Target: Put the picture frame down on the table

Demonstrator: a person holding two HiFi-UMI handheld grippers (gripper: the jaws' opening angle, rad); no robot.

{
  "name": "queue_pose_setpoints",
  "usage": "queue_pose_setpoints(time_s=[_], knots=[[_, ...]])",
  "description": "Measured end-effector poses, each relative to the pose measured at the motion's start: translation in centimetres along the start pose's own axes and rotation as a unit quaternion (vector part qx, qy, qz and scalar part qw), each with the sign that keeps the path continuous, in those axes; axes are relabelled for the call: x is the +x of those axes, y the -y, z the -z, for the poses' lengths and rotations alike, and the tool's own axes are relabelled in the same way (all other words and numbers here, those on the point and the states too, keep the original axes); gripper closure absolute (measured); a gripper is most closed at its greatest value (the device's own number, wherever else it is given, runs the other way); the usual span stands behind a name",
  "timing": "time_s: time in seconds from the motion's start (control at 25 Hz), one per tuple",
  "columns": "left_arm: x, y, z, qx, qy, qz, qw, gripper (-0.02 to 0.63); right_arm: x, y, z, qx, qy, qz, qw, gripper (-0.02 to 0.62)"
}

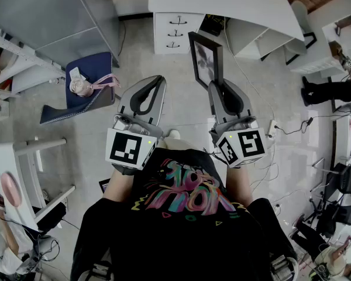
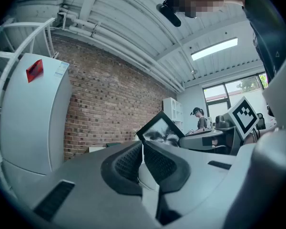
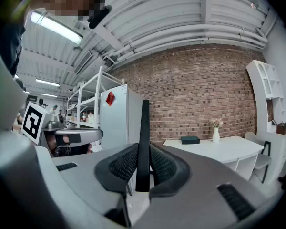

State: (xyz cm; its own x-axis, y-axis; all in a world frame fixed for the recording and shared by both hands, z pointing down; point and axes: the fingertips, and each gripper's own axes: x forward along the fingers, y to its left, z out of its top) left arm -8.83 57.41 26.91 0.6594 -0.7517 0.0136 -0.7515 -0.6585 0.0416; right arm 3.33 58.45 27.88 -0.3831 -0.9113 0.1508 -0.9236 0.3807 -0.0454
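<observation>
A black picture frame point(image 1: 206, 60) stands upright in the air over the floor, with my right gripper point(image 1: 217, 86) shut on its lower edge. The right gripper view shows the frame edge-on point(image 3: 144, 128) between the two ribbed pads. My left gripper point(image 1: 157, 81) hovers beside it to the left, its jaws closed together with nothing in them. From the left gripper view the frame point(image 2: 159, 128) shows just past the closed pads point(image 2: 133, 159). The white table point(image 1: 222, 2) lies ahead of both grippers, and the frame has not reached its edge.
A white drawer unit point(image 1: 175, 33) sits under the table. On the table top point(image 3: 229, 149) are a dark box point(image 3: 190, 140) and a small vase point(image 3: 216, 133). A blue chair point(image 1: 88, 78) stands to the left, white shelving point(image 1: 14, 63) further left, and cables point(image 1: 292, 127) on the right.
</observation>
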Motion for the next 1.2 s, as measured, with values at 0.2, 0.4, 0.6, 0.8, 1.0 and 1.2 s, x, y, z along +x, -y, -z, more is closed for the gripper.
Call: queue_pose_setpoints(time_s=[0.2,0.4,0.6,0.8,1.0,1.2], knots=[[0.3,0.3,0.6,-0.001,-0.008,-0.009,0.9999,0.576,-0.2,0.5,0.3,-0.002,0.005,-0.01,1.0,0.508],[0.8,0.7,0.5,0.004,-0.006,-0.022,0.9997,0.575,-0.4,1.5,0.6,0.006,0.0,-0.017,1.0,0.508],[1.0,1.3,0.5,0.005,-0.002,-0.036,0.9993,0.576,-1.0,2.2,0.9,0.003,0.004,-0.032,0.999,0.508],[1.2,0.7,1.1,0.005,-0.002,-0.048,0.9988,0.575,-0.5,2.5,1.7,0.008,0.002,-0.043,0.999,0.508],[2.8,1.8,1.2,0.005,-0.006,-0.051,0.9987,0.575,-0.8,4.3,2.1,0.018,-0.004,-0.045,0.999,0.508],[5.6,0.2,1.5,0.01,-0.008,-0.05,0.9986,0.575,2.0,6.0,2.4,0.022,-0.006,-0.05,0.998,0.508]])
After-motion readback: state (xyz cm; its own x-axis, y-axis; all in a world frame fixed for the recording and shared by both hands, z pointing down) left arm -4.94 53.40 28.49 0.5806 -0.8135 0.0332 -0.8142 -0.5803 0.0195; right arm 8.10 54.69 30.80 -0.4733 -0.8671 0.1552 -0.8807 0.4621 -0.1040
